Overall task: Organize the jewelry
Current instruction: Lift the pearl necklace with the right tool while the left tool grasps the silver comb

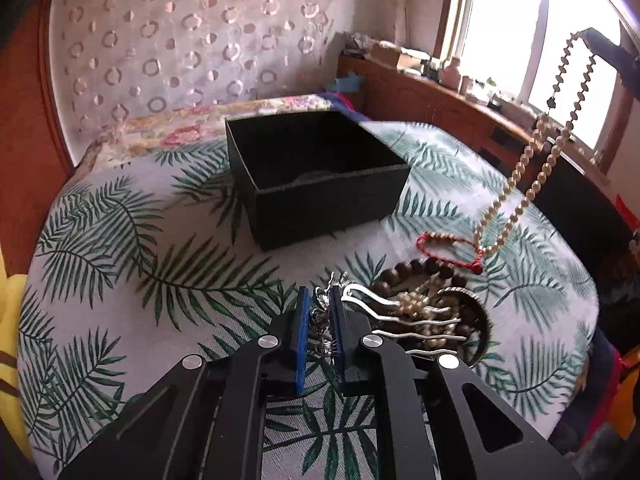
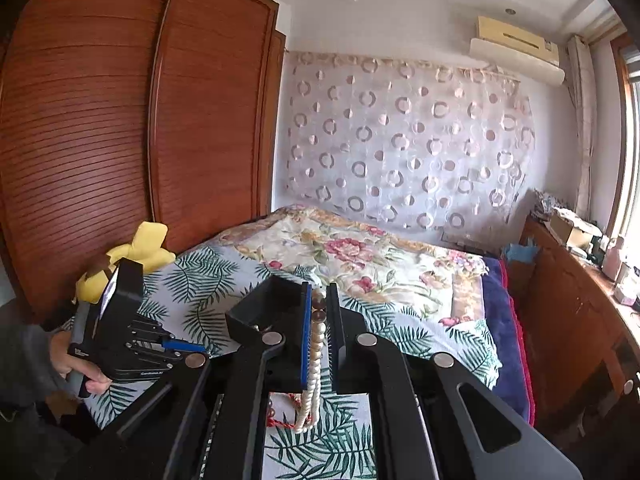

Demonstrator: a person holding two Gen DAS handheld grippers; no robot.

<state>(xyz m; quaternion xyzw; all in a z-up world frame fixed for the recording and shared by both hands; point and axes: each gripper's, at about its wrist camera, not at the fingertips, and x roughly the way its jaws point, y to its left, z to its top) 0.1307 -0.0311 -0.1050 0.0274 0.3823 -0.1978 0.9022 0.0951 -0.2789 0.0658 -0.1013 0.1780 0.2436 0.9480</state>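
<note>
My left gripper (image 1: 319,300) is clenched on a silver chain (image 1: 325,312) at the near jewelry pile (image 1: 424,300). My right gripper (image 2: 319,300) grasps the pearl necklace (image 1: 532,176), hanging right of the open black box (image 1: 320,176), whose contents I cannot make out.

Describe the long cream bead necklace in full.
The bead necklace is a long doubled strand of small round cream beads, pearl-like, with flatter beads and a dark charm near the top. It hangs taut and slanted from the right gripper, pinched between the fingers. Its lower loop reaches the leaf-print cloth beside a red cord bracelet.
</note>
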